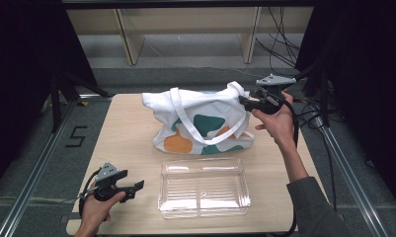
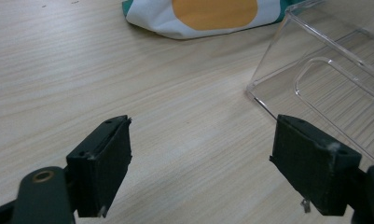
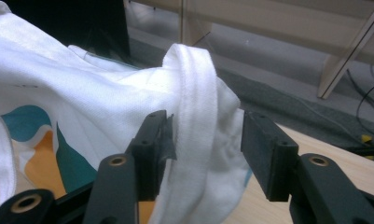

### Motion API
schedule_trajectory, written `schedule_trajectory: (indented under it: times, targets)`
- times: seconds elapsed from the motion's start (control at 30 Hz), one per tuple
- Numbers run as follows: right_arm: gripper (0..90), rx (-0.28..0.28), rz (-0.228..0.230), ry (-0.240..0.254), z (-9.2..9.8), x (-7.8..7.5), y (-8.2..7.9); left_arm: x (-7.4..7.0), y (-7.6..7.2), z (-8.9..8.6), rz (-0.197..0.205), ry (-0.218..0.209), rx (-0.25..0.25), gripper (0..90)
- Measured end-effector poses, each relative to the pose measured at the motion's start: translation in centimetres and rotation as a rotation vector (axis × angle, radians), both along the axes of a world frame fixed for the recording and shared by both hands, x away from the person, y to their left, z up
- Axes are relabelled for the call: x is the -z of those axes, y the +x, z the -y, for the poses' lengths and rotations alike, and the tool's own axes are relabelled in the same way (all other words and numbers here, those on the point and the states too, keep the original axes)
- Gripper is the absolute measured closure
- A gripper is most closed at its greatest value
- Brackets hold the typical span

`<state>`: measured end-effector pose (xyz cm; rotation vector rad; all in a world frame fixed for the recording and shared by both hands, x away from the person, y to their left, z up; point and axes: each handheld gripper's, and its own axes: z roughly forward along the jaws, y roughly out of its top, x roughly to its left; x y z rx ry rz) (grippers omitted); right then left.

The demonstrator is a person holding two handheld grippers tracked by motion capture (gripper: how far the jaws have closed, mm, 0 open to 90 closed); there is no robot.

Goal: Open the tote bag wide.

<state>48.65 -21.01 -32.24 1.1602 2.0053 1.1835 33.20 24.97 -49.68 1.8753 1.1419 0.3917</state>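
So that the bag (image 1: 200,123) lifts open, our right tongs (image 3: 208,149) straddle its strap (image 3: 196,98), not yet clenched; our left tongs (image 2: 201,163) wait released beside the clear box (image 2: 324,70).

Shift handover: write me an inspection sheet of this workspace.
Surface: light wooden table, bare parts clean.
Job's things: white tote bag with teal and orange patches, slumped; its strap runs between the right tool's jaws.
Clutter: empty clear plastic box in front of the bag.
Grippers: left tool open above the table; right tool open around the strap.
Cables: black bundle behind, right.
Surroundings: wooden shelving, dark curtains.
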Motion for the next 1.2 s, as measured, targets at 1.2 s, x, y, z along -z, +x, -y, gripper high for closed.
schedule_trajectory:
  times: [1.2]
  targets:
    - [88.2, -0.181, 0.216, -0.147, -0.9, 3.7, -6.3, -6.9, 3.6, 4.6, 0.144, -0.129, 0.173, 31.9]
